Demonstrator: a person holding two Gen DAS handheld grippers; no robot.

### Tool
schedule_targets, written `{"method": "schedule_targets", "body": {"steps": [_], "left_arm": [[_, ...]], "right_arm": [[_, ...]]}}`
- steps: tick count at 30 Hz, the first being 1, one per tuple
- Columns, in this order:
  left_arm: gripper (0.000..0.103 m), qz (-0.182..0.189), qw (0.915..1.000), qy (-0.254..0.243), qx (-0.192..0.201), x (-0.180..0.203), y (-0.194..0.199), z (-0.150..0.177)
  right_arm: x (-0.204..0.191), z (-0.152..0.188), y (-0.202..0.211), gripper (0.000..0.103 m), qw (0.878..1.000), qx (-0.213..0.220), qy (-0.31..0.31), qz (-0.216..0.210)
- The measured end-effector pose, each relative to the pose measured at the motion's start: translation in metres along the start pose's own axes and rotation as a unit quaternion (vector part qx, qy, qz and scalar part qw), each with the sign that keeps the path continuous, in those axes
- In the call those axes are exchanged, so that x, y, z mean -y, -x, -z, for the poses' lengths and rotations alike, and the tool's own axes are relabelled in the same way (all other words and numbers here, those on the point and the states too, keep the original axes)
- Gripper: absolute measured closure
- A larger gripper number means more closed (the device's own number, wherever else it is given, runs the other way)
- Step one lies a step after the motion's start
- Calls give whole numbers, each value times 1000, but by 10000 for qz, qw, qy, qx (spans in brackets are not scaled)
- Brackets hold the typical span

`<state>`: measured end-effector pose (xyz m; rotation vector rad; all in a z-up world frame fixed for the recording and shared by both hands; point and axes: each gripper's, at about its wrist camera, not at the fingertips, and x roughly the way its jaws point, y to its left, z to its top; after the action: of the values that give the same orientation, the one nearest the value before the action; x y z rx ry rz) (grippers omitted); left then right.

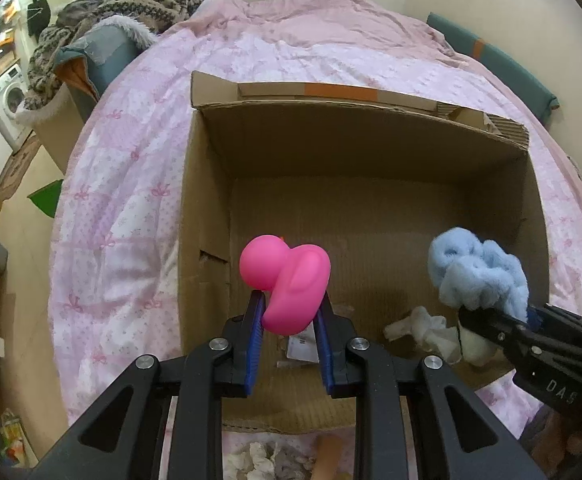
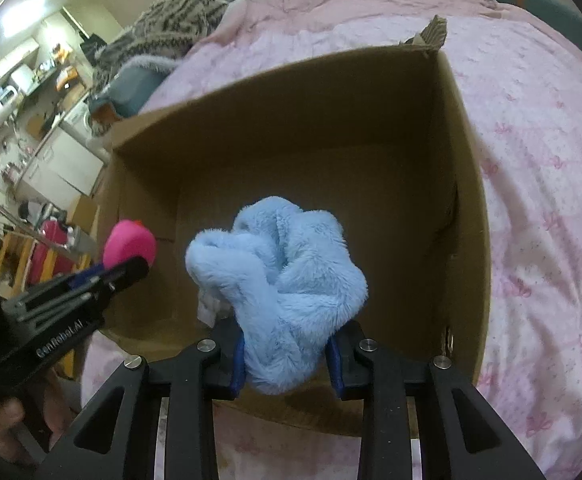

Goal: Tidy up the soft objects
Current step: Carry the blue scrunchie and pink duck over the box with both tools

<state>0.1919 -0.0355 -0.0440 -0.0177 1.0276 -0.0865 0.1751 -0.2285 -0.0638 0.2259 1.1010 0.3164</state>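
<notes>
Pink quilted bed (image 1: 139, 168) under cardboard box (image 1: 371, 152)

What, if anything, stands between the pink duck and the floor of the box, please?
Nothing visible does. The duck, held by the left gripper, hangs over the open box; a white cloth lies off to the right.

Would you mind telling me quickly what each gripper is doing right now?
Left gripper: closed on the pink duck, held over the cardboard box.
Right gripper: closed on the blue fluffy cloth, also over the box.
</notes>
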Motion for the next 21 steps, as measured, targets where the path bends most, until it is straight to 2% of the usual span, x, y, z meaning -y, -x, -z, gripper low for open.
{"method": "schedule_targets", "body": {"steps": [7,21], "left_arm": [[81,-155,9998,-60,122,-4,3,-2],[81,-165,9997,-176,91,0,1,-1]], "right_arm": [[-5,3,0,70,9957,131,369,838],[1,0,0,68,9983,64,193,551]]}}
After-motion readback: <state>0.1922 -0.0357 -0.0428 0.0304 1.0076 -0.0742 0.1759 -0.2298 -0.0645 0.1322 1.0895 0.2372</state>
